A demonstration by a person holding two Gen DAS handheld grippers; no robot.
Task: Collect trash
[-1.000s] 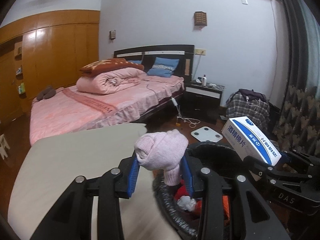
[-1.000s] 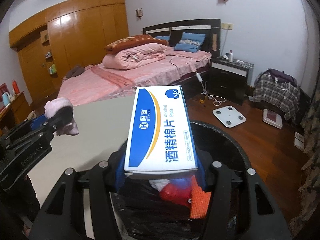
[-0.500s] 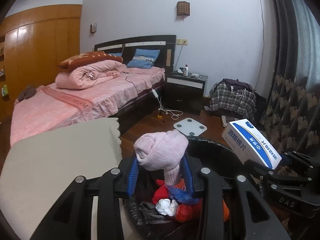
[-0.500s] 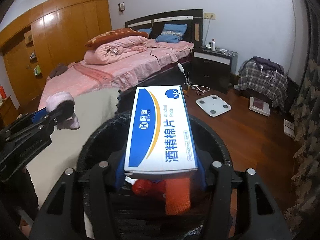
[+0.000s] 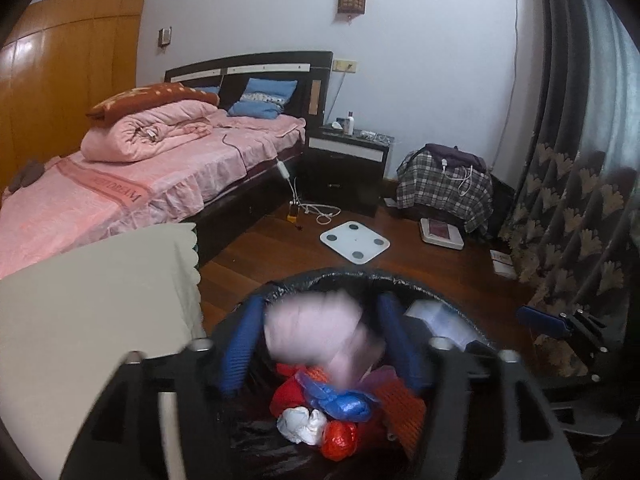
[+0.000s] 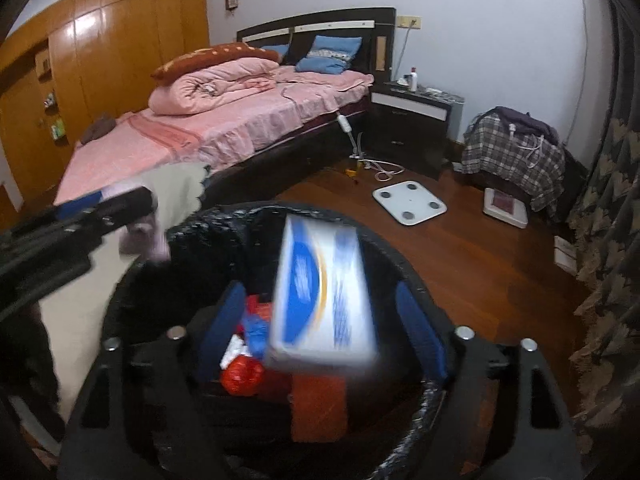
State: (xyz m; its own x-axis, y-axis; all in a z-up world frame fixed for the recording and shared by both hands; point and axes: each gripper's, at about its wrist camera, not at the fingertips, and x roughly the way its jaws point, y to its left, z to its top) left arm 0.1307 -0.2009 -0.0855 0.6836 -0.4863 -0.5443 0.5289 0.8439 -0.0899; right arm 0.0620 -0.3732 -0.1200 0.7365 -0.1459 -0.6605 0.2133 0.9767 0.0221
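Observation:
A bin with a black liner (image 5: 320, 276) (image 6: 224, 216) sits right below both grippers and holds red, blue and white trash (image 5: 332, 412). My left gripper (image 5: 320, 304) hangs over it with its jaws opening. A pink sock (image 5: 320, 336) shows blurred between the blue pads (image 5: 240, 344), loose and dropping. My right gripper (image 6: 320, 292) is over the same bin, jaws opening too. The white-and-blue alcohol pad box (image 6: 324, 296) is blurred and tilted between its pads, clear of both. In the right wrist view the left gripper (image 6: 100, 208) shows at the left with the sock (image 6: 148, 236) under it.
A cream-covered table (image 5: 100, 300) stands left of the bin. Behind it is a pink bed (image 5: 140, 184). On the wooden floor lie a white scale (image 5: 354, 242) and cables. A dark nightstand (image 5: 348, 168), a plaid-covered heap (image 5: 444, 180) and a patterned curtain (image 5: 568, 220) are on the right.
Both grippers sank lower over the bin. Their jaws spread apart, and the sock and the box came loose and now blur as they drop.

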